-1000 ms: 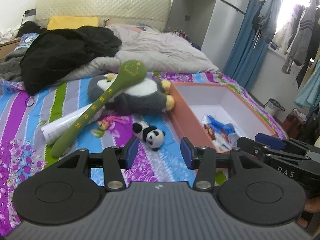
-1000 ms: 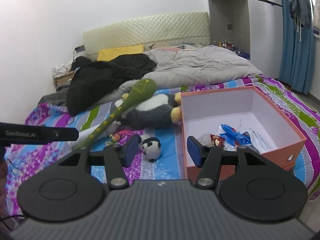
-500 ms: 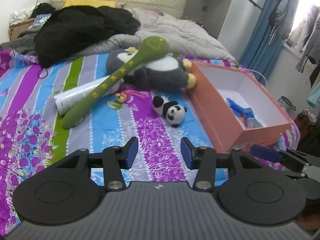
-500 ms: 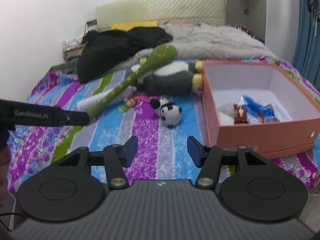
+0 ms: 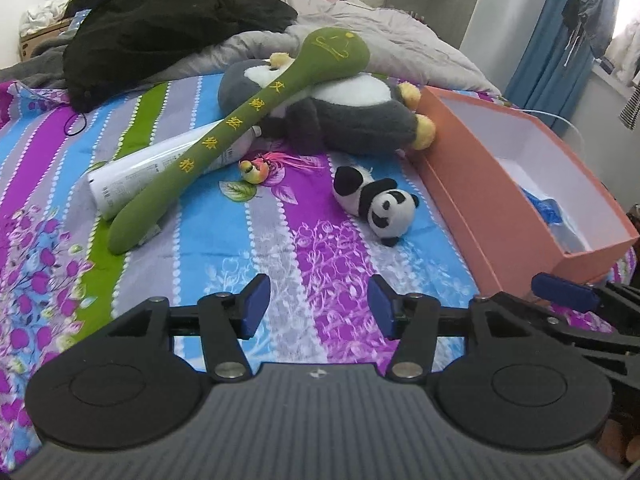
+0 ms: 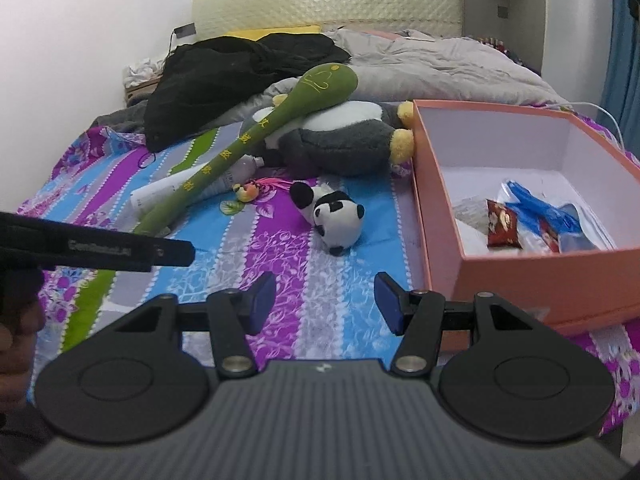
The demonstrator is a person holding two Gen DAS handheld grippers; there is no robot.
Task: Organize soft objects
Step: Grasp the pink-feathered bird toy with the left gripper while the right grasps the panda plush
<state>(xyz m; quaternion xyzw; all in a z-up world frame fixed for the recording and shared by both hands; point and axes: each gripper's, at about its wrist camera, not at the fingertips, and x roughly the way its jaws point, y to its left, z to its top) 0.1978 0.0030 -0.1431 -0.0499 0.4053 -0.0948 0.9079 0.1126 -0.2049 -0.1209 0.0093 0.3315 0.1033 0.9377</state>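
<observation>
A small panda plush (image 5: 376, 204) (image 6: 332, 216) lies on the striped bedspread, ahead of both grippers. A long green plush stick (image 5: 240, 128) (image 6: 244, 144) leans across a big grey penguin plush (image 5: 352, 112) (image 6: 340, 140). An open orange box (image 5: 472, 184) (image 6: 436, 208) stands to the right with packets inside. My left gripper (image 5: 318, 306) is open and empty above the bedspread, short of the panda. My right gripper (image 6: 324, 300) is open and empty, just left of the box's near corner.
A white tube (image 5: 160, 164) lies under the green stick, with a small orange and pink toy (image 5: 256, 168) beside it. Black clothes (image 5: 168, 28) and a grey duvet (image 5: 380, 48) cover the far bed. The other gripper shows at the right edge (image 5: 568, 292) and the left edge (image 6: 96, 248).
Both grippers have moved forward and lower toward the bedspread; the panda and the box look closer. Both stay open. Nothing on the bed has moved.
</observation>
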